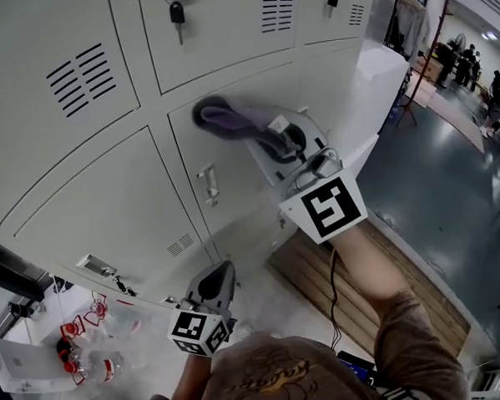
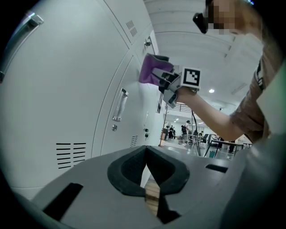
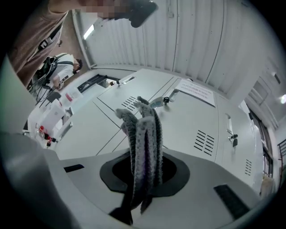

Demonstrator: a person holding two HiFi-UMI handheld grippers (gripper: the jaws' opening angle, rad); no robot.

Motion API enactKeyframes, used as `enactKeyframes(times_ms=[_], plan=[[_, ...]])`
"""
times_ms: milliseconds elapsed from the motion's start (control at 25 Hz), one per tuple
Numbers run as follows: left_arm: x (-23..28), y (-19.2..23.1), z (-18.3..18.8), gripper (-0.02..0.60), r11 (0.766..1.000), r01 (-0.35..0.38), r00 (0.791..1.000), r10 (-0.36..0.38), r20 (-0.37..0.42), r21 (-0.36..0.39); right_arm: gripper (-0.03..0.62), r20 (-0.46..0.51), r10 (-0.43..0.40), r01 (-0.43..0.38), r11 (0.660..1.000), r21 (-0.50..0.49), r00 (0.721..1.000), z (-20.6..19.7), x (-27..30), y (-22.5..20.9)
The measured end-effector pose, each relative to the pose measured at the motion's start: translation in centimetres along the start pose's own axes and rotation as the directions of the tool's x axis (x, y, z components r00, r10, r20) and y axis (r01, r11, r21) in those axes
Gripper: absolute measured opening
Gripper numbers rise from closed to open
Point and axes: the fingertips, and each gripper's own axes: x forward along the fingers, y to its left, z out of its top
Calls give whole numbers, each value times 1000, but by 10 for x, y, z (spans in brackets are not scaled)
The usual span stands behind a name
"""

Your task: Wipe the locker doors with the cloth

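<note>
Head view: the right gripper (image 1: 272, 135) pressed the purple cloth (image 1: 221, 117) against a middle locker door (image 1: 241, 195). Left gripper view: the left gripper (image 2: 146, 172) hung closed, empty. Right gripper view: jaws clamped the cloth. Wiping seemed under way; other doors likely remained.

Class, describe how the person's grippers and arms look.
The left gripper and right gripper are grey with black-lined jaws, each carrying a cube of black-and-white square markers. A cable runs along the right forearm. The short sleeve is brown.
</note>
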Motion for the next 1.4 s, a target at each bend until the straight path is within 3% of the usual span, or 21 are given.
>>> enactKeyframes(times_ms=[600, 1160, 1400], plan=[[-5, 12, 7, 3, 1000, -25, 1000, 24, 16, 14, 55, 34, 33, -28, 988, -150, 999, 9, 52, 4], [-6, 14, -1, 3, 1000, -25, 1000, 25, 2, -3, 54, -18, 55, -58, 973, -224, 998, -14, 49, 24], [-11, 14, -6, 3, 999, -30, 1000, 30, -7, -11, 54, -36, 82, -87, 979, -184, 996, -37, 42, 41]])
